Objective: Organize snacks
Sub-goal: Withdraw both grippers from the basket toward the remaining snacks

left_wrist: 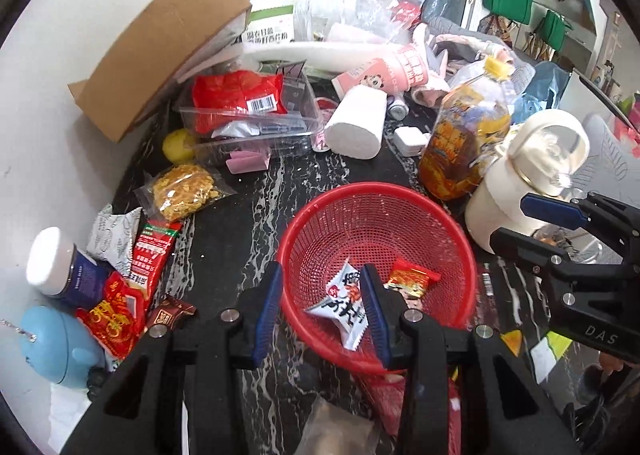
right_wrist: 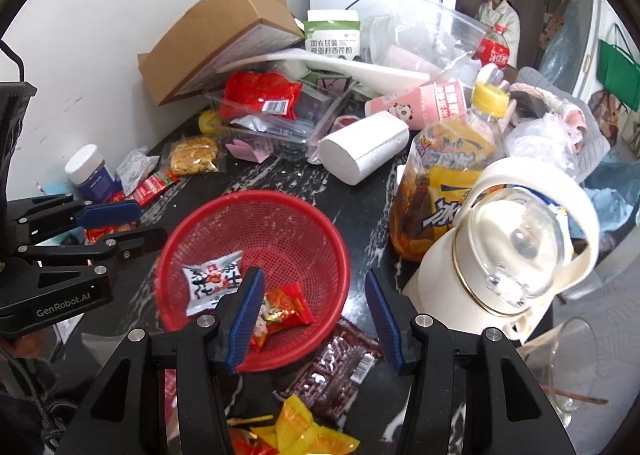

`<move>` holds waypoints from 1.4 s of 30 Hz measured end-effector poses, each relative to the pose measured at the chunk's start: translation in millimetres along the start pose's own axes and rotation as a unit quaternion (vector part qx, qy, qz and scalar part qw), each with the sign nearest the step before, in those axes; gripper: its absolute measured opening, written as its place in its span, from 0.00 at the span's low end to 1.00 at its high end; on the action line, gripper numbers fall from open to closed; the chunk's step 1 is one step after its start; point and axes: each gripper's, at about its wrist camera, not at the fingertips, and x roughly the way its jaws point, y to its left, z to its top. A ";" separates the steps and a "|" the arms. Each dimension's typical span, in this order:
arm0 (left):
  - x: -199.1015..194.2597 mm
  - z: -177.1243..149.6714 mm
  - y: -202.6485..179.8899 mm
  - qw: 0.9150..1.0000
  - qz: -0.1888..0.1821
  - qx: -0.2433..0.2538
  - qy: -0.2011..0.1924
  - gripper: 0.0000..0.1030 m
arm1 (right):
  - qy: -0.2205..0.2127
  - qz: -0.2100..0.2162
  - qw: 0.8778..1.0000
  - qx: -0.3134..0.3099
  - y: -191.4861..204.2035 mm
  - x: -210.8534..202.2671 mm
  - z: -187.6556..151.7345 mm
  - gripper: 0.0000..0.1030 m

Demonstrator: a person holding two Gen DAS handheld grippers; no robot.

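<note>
A red mesh basket (left_wrist: 400, 215) (right_wrist: 280, 223) stands on the dark marble table. In it lie a white snack packet (left_wrist: 340, 307) (right_wrist: 208, 279) and a small red packet (left_wrist: 412, 279) (right_wrist: 284, 311). My left gripper (left_wrist: 320, 307) is open and empty over the basket's near left rim. My right gripper (right_wrist: 312, 315) is open and empty over the basket's near right rim; it also shows in the left wrist view (left_wrist: 516, 223). Loose red packets (left_wrist: 116, 315) and a brown packet (left_wrist: 168, 315) lie left of the basket. A dark maroon packet (right_wrist: 336, 367) and yellow wrappers (right_wrist: 296, 431) lie in front.
A cream kettle (right_wrist: 500, 251) and an orange drink bottle (right_wrist: 440, 175) stand right of the basket. Behind are a white roll (right_wrist: 360, 151), a clear tray (right_wrist: 280, 127) with a red bag, a cardboard box (right_wrist: 224, 39), a yellow crumb bag (left_wrist: 184, 191) and a white-capped jar (left_wrist: 60, 263).
</note>
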 end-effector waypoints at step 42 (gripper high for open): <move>-120.9 -74.8 -31.3 0.997 -0.017 0.035 -0.071 0.70 | -0.044 -0.037 0.998 0.023 31.1 -120.2 -82.7 0.83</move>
